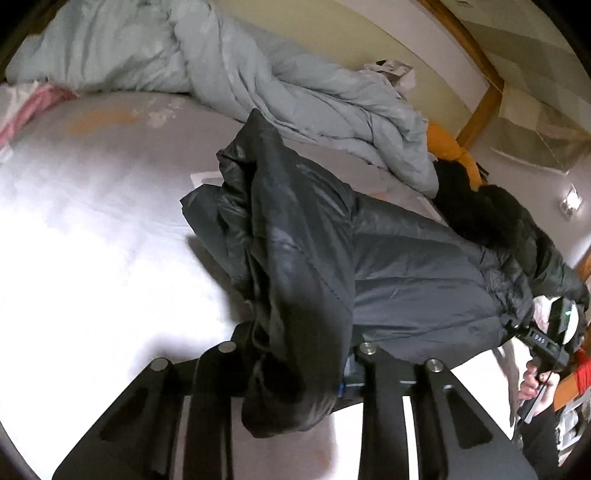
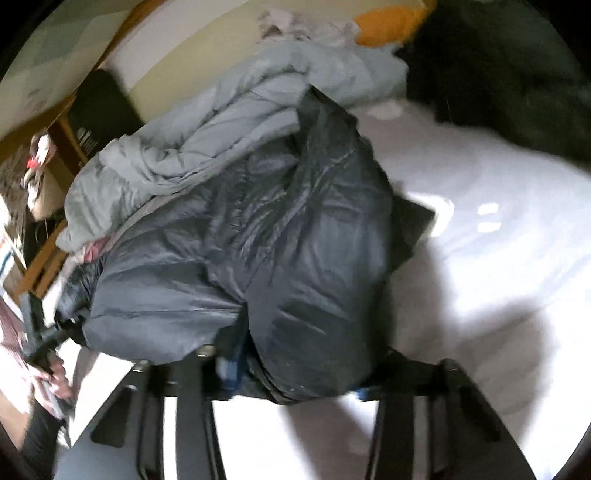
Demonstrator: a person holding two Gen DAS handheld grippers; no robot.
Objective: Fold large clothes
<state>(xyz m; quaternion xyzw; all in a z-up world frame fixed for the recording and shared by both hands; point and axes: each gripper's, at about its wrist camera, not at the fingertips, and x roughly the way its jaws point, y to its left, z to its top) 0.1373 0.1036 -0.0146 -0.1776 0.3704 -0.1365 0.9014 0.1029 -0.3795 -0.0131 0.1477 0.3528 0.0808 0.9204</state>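
Currently I hold the dark puffer jacket (image 1: 388, 266) over the bed (image 1: 92, 221); left tongs (image 1: 295, 369) and right tongs (image 2: 295, 373) each pinch its fabric.

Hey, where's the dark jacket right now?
The dark jacket lies bunched on the white bed sheet, beside the pale blue duvet; both wrist views show its fabric between the fingers.

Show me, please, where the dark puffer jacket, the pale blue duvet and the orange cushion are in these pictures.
dark puffer jacket (image 1: 406, 273), left wrist view, on its broad quilted body.
pale blue duvet (image 1: 236, 62), left wrist view, on a rumpled fold at the far side of the bed.
orange cushion (image 2: 388, 22), right wrist view, on its top face.
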